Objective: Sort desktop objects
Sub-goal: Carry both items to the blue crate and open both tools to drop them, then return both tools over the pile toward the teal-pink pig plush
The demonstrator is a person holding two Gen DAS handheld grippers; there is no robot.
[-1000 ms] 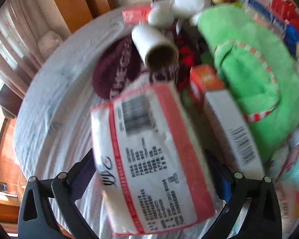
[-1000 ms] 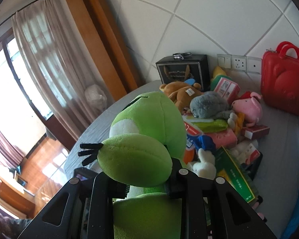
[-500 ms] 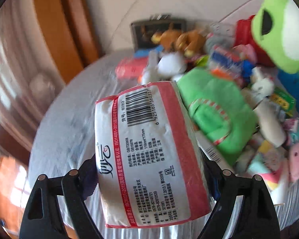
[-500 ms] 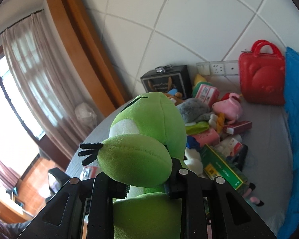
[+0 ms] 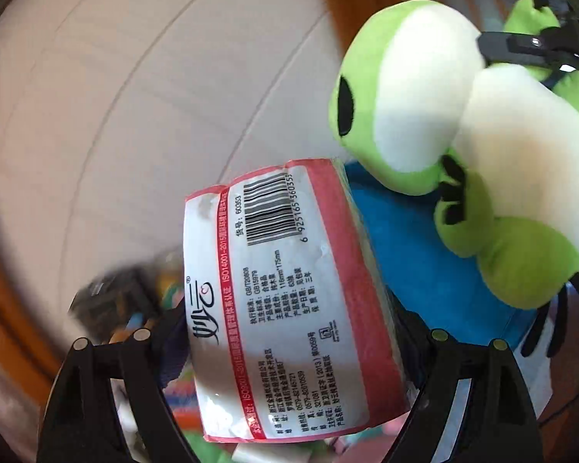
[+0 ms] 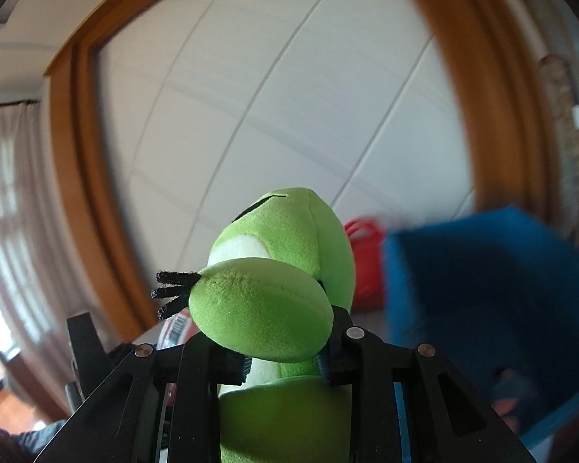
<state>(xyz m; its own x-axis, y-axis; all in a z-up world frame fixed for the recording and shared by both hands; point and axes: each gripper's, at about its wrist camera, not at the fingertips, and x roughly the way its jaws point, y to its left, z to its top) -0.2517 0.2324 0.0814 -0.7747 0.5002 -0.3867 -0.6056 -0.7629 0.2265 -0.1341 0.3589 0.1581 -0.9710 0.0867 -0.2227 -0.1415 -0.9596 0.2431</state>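
A red-and-white tissue pack with a barcode stands between the fingers of my left gripper, which is shut on its sides and holds it high, in front of the tiled wall. My right gripper is shut on the body of a green frog plush. In the left wrist view the frog plush hangs at the upper right, above a blue bin, with one of the right gripper's fingers across its neck. In the right wrist view the tissue pack peeks out at the lower left.
The blue bin stands open at the right, with a red bag behind the frog. A wooden frame runs along the white tiled wall. A blurred black box and toys lie below the left gripper.
Both grippers have risen and swung away from the cluttered table toward the wall and the blue bin. Each keeps its hold. The toy pile has dropped out of the right wrist view.
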